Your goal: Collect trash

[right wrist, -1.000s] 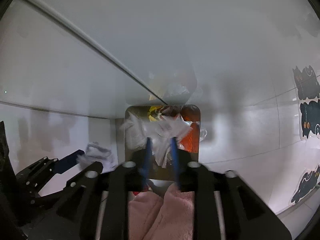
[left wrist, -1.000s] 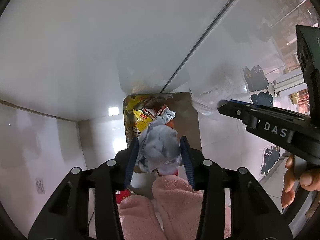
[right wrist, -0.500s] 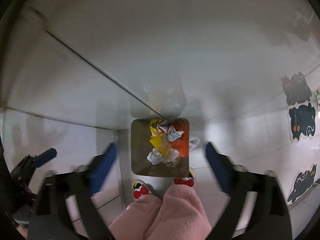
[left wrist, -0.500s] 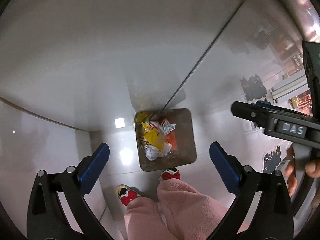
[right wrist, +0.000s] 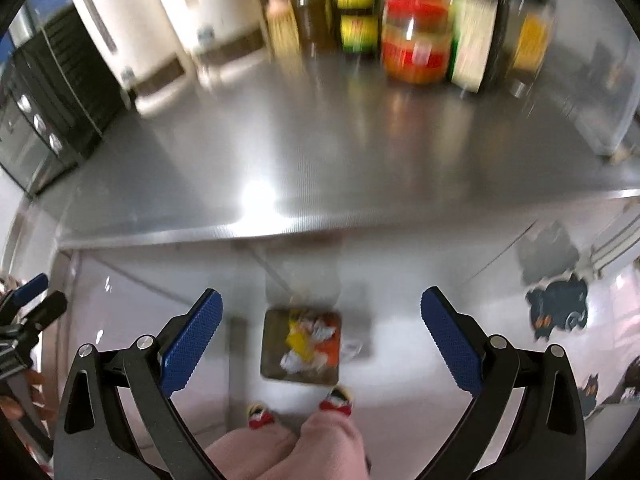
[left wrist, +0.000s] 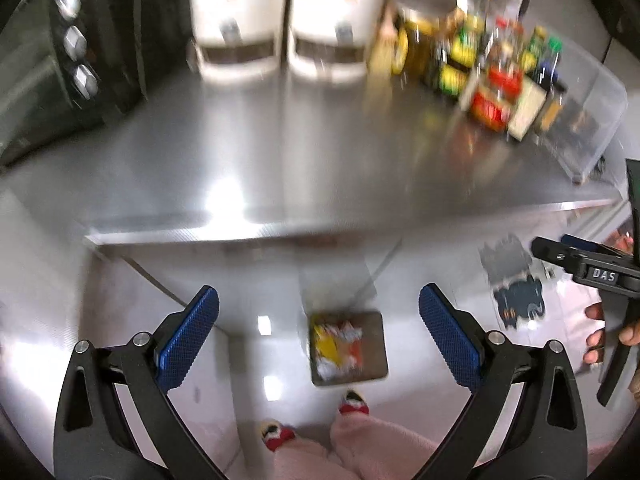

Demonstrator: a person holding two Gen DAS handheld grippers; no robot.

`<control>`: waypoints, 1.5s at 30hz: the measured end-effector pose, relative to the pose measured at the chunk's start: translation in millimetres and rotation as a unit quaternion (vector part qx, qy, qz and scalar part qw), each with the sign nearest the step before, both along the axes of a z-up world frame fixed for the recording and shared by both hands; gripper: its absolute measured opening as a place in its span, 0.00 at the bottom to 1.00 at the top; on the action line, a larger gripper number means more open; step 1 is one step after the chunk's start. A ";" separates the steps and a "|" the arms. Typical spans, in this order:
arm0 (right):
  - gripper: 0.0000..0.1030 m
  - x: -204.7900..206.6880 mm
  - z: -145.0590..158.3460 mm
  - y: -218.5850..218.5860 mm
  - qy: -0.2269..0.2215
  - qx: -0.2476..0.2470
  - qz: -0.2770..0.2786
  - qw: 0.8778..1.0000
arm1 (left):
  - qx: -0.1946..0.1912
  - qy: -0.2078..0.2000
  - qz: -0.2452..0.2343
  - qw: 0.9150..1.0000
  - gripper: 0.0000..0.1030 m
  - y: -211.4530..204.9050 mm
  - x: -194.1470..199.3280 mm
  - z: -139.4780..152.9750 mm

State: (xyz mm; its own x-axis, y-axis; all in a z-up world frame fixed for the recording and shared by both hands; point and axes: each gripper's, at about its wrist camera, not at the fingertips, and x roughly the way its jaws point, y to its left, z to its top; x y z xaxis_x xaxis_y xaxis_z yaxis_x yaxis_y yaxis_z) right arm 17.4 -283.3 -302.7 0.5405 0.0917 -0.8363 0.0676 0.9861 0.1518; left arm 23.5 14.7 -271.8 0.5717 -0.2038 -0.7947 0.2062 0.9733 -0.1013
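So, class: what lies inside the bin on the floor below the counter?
The bin holds crumpled trash: yellow, orange-red and white wrappers or paper, blurred. Whatever lies under that top layer is covered, and the bin's bottom shows only at its bare side.

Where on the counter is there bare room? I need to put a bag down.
The wide steel stretch of the counter is bare from its front edge back to the white appliances and the black oven. It is crowded at the back right, where jars and bottles stand packed beside a clear bin.
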 end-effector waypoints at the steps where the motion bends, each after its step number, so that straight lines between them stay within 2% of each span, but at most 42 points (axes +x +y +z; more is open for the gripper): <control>1: 0.97 -2.5 19.0 -2.5 -0.015 -0.006 -0.006 1.000 | -0.002 -0.014 0.006 1.000 0.92 3.8 -2.2 12.4; 5: 0.97 -15.5 70.5 -13.8 -0.066 -0.006 -0.022 0.998 | -0.012 -0.079 0.030 0.996 0.92 19.7 -9.2 68.0; 9: 0.97 -22.9 120.4 -21.7 -0.115 -0.017 -0.030 0.993 | -0.011 -0.121 0.045 0.992 0.92 27.9 -14.6 114.0; 13: 0.97 -30.9 151.2 -22.1 -0.152 -0.033 -0.039 0.987 | 0.004 -0.144 0.046 0.988 0.92 30.7 -18.7 141.9; 17: 0.97 -34.8 174.8 -23.0 -0.175 -0.028 -0.049 0.983 | 0.005 -0.167 0.042 0.985 0.92 28.7 -20.7 163.5; 28: 0.97 -33.8 208.0 -11.0 -0.229 -0.069 -0.056 0.969 | 0.001 -0.206 0.045 0.977 0.92 30.8 -18.2 190.5; 45: 0.97 -22.4 218.2 -12.2 -0.238 -0.063 -0.058 0.967 | -0.007 -0.213 0.058 0.975 0.92 28.9 -11.2 198.1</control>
State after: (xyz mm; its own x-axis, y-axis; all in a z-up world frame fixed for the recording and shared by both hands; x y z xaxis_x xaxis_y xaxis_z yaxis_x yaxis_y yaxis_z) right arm -5.0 -295.5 -84.5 0.8677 -0.0792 -0.4907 0.1308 0.9888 0.0717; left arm 12.3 43.6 -73.7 0.8695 -0.1278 -0.4771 0.1218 0.9916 -0.0437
